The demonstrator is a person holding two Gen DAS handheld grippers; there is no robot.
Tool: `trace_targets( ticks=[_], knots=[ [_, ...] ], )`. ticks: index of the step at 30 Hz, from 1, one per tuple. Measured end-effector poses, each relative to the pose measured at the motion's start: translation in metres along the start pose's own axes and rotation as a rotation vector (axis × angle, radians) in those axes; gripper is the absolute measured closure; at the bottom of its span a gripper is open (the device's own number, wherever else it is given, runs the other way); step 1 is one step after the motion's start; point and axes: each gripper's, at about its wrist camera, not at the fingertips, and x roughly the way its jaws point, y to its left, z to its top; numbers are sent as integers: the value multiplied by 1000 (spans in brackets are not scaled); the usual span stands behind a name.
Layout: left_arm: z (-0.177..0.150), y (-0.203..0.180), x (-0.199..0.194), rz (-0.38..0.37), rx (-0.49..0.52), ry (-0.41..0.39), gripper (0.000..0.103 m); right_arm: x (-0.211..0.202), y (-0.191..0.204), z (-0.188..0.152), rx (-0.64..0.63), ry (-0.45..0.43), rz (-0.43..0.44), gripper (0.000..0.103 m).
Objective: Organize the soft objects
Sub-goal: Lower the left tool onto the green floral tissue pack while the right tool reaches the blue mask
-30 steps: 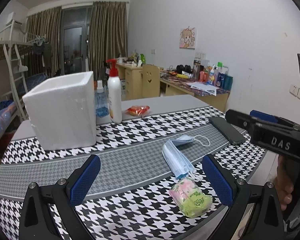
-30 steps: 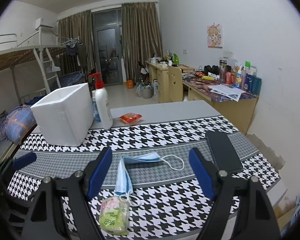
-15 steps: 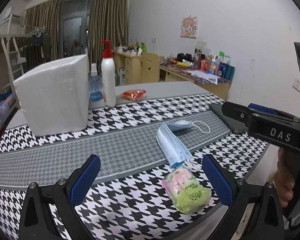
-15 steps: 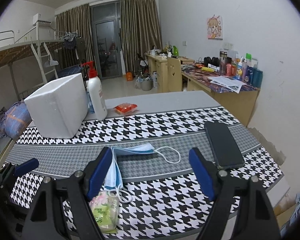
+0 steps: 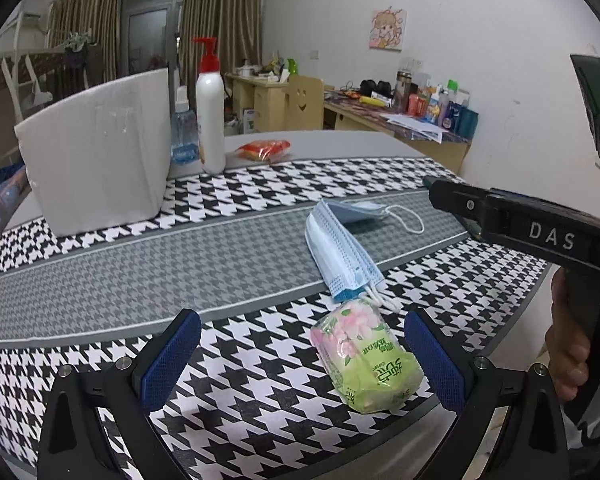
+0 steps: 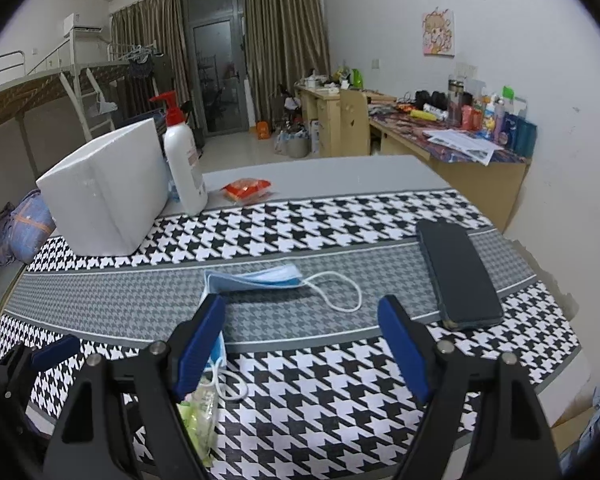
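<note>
- At the upper left of the left wrist view we see a white foam box (image 5: 96, 152) on the bench (image 5: 180, 256). It is rigid, blocky and matte. We judge it the likely bin for the soft things, and light enough to slide if a tool bumps it.
- Just right of the box stand a small clear bottle (image 5: 182, 132) and a tall white pump bottle (image 5: 210, 120) with a red nozzle. Both are hard and smooth, and the tall one could tip if we reach carelessly past it.
- At the bottom of that view, our left tool (image 5: 300, 360) stands wide with nothing between its blue, finely textured pads.
- Toward the lower right centre lies a tissue pack (image 5: 366, 364), green and pink in glossy film, plump and yielding. It sits near the bench's front edge, so a push instead of a pinch could slide it off.
- Just above the pack, touching or nearly so, lies a folded face mask (image 5: 340, 252), pale blue, thin and pleated, with white cord loops. The limp cloth may slip from smooth pads, and a loop could snag.
- In the right wrist view, our right tool (image 6: 302, 344) also stands wide and empty, above the checked cloth.
- At right centre there lies a dark phone (image 6: 458, 276), flat, hard and slick, which a stray tool could knock.
</note>
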Motion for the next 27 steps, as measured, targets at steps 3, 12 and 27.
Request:
trace_targets(
  ticks=[3, 12, 27],
  knots=[
    [-3, -4, 6, -3, -2, 18, 1, 2, 0, -1, -7, 1, -1, 20],
    [-9, -14, 20, -9, 4, 72, 7, 2, -4, -5, 1, 15, 16, 20],
    [-17, -29, 35, -83, 28, 140, 34, 5, -3, -11, -2, 31, 32, 20]
  ],
)
